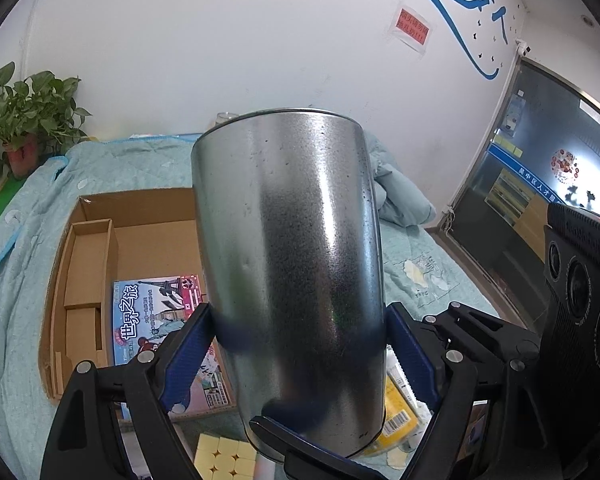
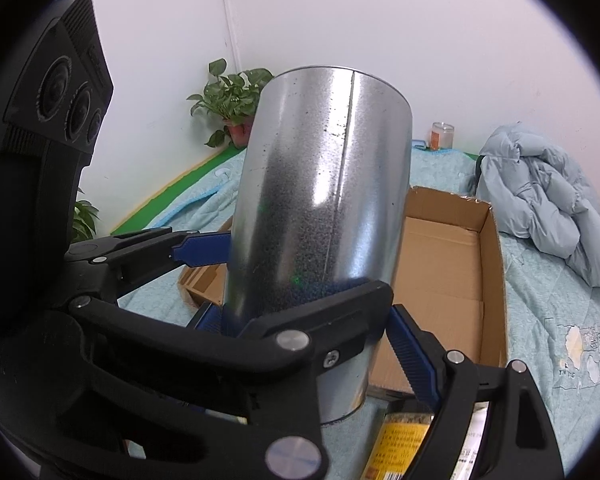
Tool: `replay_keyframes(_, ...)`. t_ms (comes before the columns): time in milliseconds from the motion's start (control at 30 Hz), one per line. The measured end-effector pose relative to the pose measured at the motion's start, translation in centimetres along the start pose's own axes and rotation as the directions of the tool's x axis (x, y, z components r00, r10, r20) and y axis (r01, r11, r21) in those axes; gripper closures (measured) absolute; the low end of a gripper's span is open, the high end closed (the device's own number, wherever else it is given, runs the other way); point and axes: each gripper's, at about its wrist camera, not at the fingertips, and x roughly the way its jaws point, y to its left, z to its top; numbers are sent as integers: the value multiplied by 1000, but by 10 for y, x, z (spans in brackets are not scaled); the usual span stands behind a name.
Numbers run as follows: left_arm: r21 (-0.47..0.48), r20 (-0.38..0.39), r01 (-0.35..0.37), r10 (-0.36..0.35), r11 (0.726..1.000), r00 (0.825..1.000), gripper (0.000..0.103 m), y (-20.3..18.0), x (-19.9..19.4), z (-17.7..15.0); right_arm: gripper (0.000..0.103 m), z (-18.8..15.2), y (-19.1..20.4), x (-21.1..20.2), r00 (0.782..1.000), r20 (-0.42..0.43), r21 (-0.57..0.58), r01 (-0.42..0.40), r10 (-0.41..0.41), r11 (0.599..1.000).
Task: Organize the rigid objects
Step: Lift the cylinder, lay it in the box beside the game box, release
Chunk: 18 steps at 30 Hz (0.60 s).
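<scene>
A galvanised metal bucket [image 1: 292, 240], tapered with its wider end away from me, is held above the bed by both grippers. My left gripper [image 1: 298, 312] is shut on its lower part, a blue pad [image 1: 192, 344] pressing each side. In the right wrist view the bucket [image 2: 324, 184] shows a vertical seam, and my right gripper [image 2: 302, 312] clamps it near the narrow end. The left gripper [image 2: 304, 268] crosses in front from the left, gripping higher up. The right gripper's camera housing [image 1: 580, 300] shows at the right edge.
An open cardboard box [image 1: 148, 240] [image 2: 440, 264] lies on the teal bedspread [image 1: 20, 280] behind the bucket, with a colourful book [image 1: 152, 312] inside. A yellow cube [image 1: 224, 456] and a yellow packet [image 1: 396, 412] lie below. A pale blue jacket [image 2: 540, 192], a glass jar [image 2: 442, 135] and a potted plant [image 2: 232, 100] stand behind.
</scene>
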Motion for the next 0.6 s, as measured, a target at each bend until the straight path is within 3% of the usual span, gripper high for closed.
replay_keyframes(233, -32, -88, 2, -5, 999, 996, 19, 27, 55, -13, 18, -9, -16, 39, 997, -75, 45, -21, 24, 999)
replay_keyframes(400, -74, -183, 3, -17, 997, 983, 19, 50, 107, -28, 18, -23, -33, 76, 986, -152, 104, -48, 63, 993)
replay_keyframes(600, -154, -243, 14, -52, 988, 969, 19, 73, 145, -37, 18, -32, -44, 98, 974, -208, 158, -55, 87, 986)
